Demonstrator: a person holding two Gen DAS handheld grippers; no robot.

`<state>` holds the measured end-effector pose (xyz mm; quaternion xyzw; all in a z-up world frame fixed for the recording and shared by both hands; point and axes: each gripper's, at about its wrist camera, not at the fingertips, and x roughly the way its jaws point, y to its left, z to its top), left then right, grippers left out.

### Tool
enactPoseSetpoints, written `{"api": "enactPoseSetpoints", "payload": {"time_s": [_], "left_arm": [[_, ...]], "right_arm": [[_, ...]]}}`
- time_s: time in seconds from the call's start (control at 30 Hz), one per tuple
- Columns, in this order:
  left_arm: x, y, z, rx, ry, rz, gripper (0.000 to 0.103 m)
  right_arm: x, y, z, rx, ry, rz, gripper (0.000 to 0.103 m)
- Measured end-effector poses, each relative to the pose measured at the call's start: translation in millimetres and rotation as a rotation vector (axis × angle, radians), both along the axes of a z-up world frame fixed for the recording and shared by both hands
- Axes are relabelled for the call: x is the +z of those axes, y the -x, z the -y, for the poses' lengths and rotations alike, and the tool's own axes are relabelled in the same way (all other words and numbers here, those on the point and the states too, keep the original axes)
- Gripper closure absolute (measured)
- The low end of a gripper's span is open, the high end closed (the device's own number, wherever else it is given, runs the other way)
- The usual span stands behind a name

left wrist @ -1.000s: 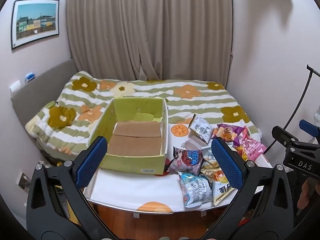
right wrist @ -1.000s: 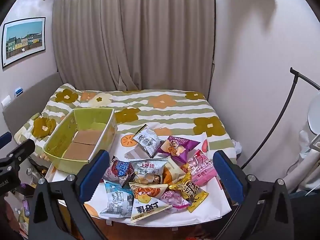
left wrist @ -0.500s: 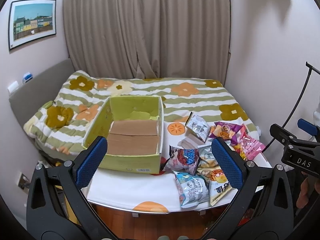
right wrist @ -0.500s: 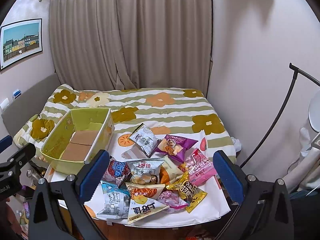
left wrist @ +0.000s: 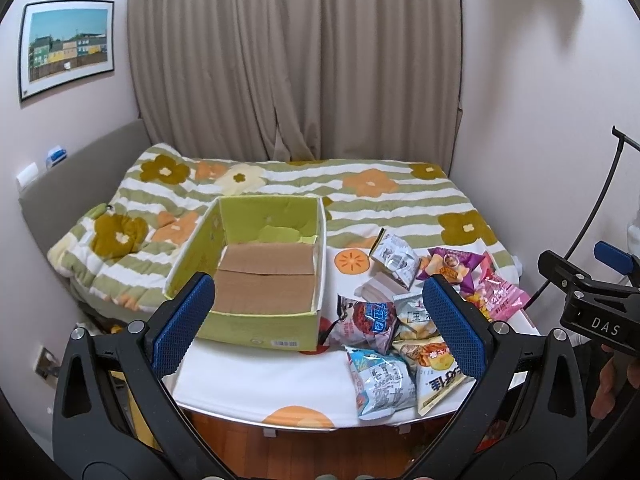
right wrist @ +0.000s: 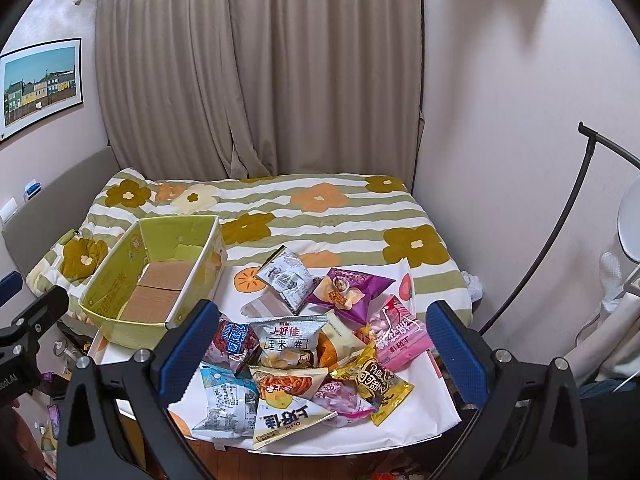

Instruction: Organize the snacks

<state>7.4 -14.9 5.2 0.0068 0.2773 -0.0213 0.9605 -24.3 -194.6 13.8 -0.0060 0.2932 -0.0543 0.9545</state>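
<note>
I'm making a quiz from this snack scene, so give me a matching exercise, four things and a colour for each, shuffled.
Things:
1. cardboard box
2. curtain
3. triangular snack bag behind the pile
4. bag at the pile's right edge

Colours:
A. pink
B. beige
C. yellow-green
D. purple

Pairs: 1-C, 2-B, 3-D, 4-A

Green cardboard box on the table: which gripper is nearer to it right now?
Left. The left gripper hangs open just before the green cardboard box; the right gripper hovers open over the snack packets, box off to its left.
</note>
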Motion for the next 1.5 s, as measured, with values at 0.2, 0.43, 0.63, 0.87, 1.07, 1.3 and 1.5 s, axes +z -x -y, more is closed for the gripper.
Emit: {"api": "enactPoseSetpoints", "payload": {"time_s": [0.2,0.43,0.63,0.87,1.07,1.3,1.5], "left_arm": [[3.3,-0.6,0.7,0.01,-0.015,0.006,0.0],[1.1,-3.5,3.5,0.014,-0.017,0.006,0.0],[-1.4,-7.1,3.7,0.002,-0.004,-0.004,0.0],[-3.6,-8.0,6.2,-0.001,-0.003,-0.003,0.0],[-3.5,-9.7,5.7,-0.01,0.008,0.001,0.0],[-4.8,-10.4,6.1,-0.02,0.011,-0.001,0.0],[-5.0,-10.2,7.1,-0.025,0.016,0.001,0.0]], "right_arm": [[0.6,-0.5,0.4,-0.001,0.0,-0.001,0.0],[0.4,-0.5,0.9,-0.003,0.002,-0.005,0.0],[1.1,-2.2,3.1,-0.008,0.0,-0.007,0.0],[0.2,-3.9,4.9,-0.014,-0.001,-0.011,0.0],[-0.3,-4.7,6.2,-0.017,-0.002,-0.014,0.0],[-1.4,-5.4,8.0,-0.021,0.0,-0.014,0.0],[-1.3,-4.5,8.8,-0.027,0.0,-0.013,0.0]]}}
